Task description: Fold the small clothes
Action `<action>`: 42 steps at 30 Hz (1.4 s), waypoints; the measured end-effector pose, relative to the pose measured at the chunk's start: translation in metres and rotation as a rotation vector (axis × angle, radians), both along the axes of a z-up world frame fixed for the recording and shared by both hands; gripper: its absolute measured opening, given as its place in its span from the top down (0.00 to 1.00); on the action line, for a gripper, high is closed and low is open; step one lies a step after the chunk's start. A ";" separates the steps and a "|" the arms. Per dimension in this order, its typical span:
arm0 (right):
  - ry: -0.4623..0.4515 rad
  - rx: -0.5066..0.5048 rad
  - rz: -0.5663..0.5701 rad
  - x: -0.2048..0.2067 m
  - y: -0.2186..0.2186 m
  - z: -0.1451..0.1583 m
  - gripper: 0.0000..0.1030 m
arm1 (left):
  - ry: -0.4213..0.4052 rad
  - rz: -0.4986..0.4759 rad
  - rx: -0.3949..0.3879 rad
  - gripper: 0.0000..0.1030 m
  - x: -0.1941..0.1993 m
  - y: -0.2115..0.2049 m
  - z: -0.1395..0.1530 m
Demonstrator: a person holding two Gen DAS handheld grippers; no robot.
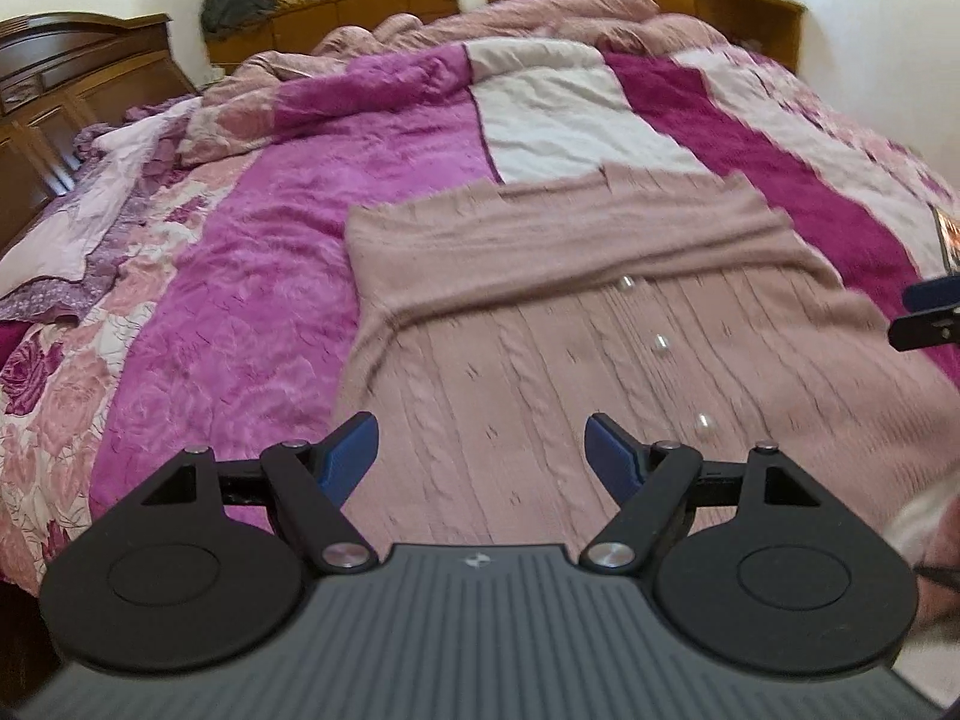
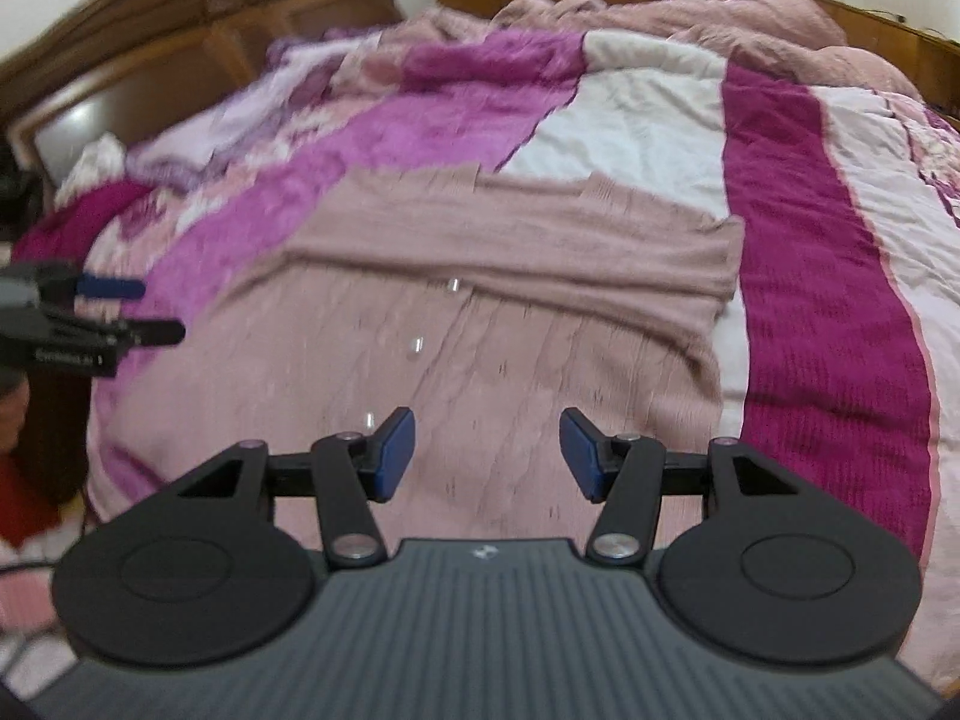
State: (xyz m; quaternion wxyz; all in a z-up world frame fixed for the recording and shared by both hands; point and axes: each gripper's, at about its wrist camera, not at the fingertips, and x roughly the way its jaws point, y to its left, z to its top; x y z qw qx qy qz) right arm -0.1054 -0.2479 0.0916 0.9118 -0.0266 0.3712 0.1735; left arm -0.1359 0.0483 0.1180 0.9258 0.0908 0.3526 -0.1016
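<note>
A dusty-pink knitted cardigan [image 1: 540, 324] with pearl buttons [image 1: 661, 345] lies flat on the bed, its sleeves folded across the upper part. It also shows in the right wrist view [image 2: 510, 312]. My left gripper [image 1: 482, 456] is open and empty, hovering over the cardigan's lower left part. My right gripper [image 2: 487, 450] is open and empty over the lower middle of the cardigan. The right gripper's fingers [image 1: 927, 324] show at the right edge of the left wrist view. The left gripper [image 2: 144, 309] shows at the left edge of the right wrist view.
The bed is covered by a magenta, pink and white striped blanket [image 1: 288, 228] with a floral border [image 1: 54, 396]. A rumpled pink duvet [image 1: 540, 6] lies at the far end. A dark wooden headboard [image 2: 180, 30] stands at the left. Wooden shelving [image 1: 750, 12] runs behind the bed.
</note>
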 end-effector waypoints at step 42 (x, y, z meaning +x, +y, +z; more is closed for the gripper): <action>0.110 -0.364 0.234 -0.010 0.042 -0.061 0.46 | 0.157 -0.240 0.276 0.21 0.004 -0.023 -0.069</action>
